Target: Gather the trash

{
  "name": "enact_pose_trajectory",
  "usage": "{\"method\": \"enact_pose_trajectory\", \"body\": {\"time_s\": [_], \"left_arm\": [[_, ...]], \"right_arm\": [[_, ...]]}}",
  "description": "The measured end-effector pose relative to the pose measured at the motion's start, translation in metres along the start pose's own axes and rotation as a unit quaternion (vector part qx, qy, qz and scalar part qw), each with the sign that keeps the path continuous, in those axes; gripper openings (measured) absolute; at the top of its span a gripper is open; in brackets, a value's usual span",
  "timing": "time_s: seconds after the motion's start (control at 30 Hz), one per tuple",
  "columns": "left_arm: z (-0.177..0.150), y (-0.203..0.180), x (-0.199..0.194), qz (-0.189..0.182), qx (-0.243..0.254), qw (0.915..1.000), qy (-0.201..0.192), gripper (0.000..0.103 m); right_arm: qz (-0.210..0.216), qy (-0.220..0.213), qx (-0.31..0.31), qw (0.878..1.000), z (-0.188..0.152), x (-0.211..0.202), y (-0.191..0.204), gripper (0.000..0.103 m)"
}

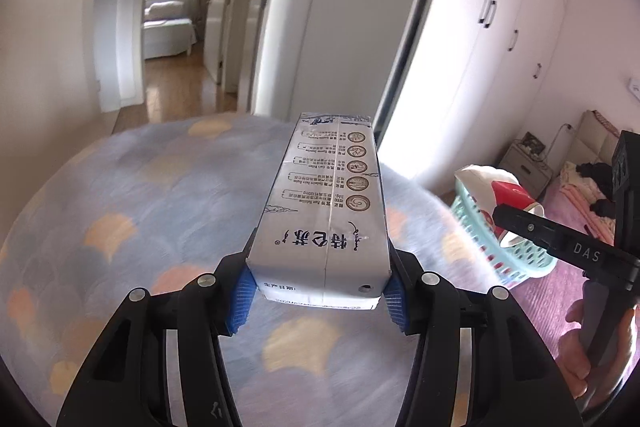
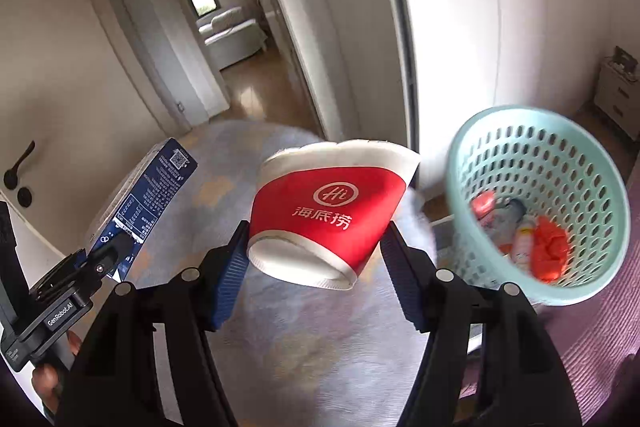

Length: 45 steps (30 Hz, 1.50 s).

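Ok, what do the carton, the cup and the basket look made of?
Milk carton: coated paperboard, slightly glossy, with sharp folded edges and a glued seam.
Red paper cup: thin printed paper with a white rolled rim, squashed out of round.
Teal basket: probably moulded plastic, smooth, with regular punched holes.

Each view is taken close behind its own tool, angled downward over the bed [image 1: 120,207]. The basket [image 2: 536,203], the hallway doorway [image 1: 176,27] and the opposite tool are shared by both.

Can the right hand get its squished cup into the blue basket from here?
Probably yes. The right gripper holds the cup, and the basket sits just beside it, mouth open, nothing between.
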<state>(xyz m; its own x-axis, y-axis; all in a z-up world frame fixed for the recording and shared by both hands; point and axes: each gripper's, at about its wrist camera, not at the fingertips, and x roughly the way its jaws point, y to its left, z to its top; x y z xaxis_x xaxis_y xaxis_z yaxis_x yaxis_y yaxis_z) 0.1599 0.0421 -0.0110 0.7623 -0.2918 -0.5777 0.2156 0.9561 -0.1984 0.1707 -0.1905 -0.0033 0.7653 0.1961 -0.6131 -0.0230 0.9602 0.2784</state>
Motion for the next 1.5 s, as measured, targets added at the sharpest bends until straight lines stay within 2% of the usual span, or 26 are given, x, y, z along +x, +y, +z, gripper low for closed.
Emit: {"method": "enact_pose_trajectory", "body": {"time_s": [0.2, 0.37, 0.47, 0.57, 0.67, 0.8, 0.93, 0.97, 1.0, 1.03, 1.13, 1.23, 1.37, 1.5], "left_arm": [[0.03, -0.072, 0.014, -0.042, 0.055, 0.9975, -0.019, 0.051], [0.047, -0.137, 0.039, -0.089, 0.093, 0.9916, -0.019, 0.051], [0.052, -0.166, 0.057, -0.12, 0.099, 0.9878, -0.006, 0.051], [0.057, -0.193, 0.08, -0.134, 0.11, 0.9848, 0.008, 0.051], [0.06, -0.213, 0.112, -0.16, 0.099, 0.9814, 0.038, 0.051], [0.058, -0.229, 0.146, -0.168, 0.09, 0.9797, 0.062, 0.052], [0.051, -0.231, 0.168, -0.158, 0.086, 0.9815, 0.067, 0.055], [0.049, -0.233, 0.173, -0.158, 0.09, 0.9808, 0.072, 0.067], [0.047, -0.233, 0.176, -0.154, 0.094, 0.9808, 0.074, 0.075], [0.046, -0.234, 0.177, -0.149, 0.097, 0.9813, 0.073, 0.075], [0.04, -0.222, 0.175, -0.153, 0.091, 0.9806, 0.082, 0.075], [0.036, -0.208, 0.161, -0.159, 0.083, 0.9811, 0.073, 0.075], [0.032, -0.185, 0.128, -0.129, 0.087, 0.9868, 0.044, 0.076], [0.026, -0.162, 0.083, -0.111, 0.083, 0.9903, 0.013, 0.081]], "right_arm": [[-0.036, -0.043, 0.028, 0.998, 0.025, -0.029, -0.05, 0.062], [-0.078, -0.05, 0.055, 0.994, 0.04, -0.029, -0.101, 0.062], [-0.093, -0.04, 0.07, 0.992, 0.046, -0.019, -0.13, 0.062], [-0.111, -0.026, 0.088, 0.99, 0.049, -0.005, -0.155, 0.062], [-0.126, -0.005, 0.116, 0.985, 0.048, 0.01, -0.183, 0.062], [-0.143, 0.027, 0.143, 0.979, 0.044, 0.027, -0.208, 0.062], [-0.146, 0.046, 0.155, 0.976, 0.036, 0.035, -0.221, 0.063], [-0.146, 0.046, 0.158, 0.976, 0.034, 0.034, -0.223, 0.064], [-0.145, 0.044, 0.162, 0.975, 0.032, 0.032, -0.227, 0.067], [-0.146, 0.042, 0.167, 0.974, 0.031, 0.031, -0.231, 0.07], [-0.14, 0.035, 0.17, 0.975, 0.025, 0.021, -0.23, 0.071], [-0.13, 0.026, 0.162, 0.978, 0.022, 0.008, -0.219, 0.071], [-0.111, 0.007, 0.145, 0.983, 0.016, -0.015, -0.192, 0.071], [-0.106, -0.019, 0.109, 0.988, 0.009, -0.04, -0.152, 0.071]]}}
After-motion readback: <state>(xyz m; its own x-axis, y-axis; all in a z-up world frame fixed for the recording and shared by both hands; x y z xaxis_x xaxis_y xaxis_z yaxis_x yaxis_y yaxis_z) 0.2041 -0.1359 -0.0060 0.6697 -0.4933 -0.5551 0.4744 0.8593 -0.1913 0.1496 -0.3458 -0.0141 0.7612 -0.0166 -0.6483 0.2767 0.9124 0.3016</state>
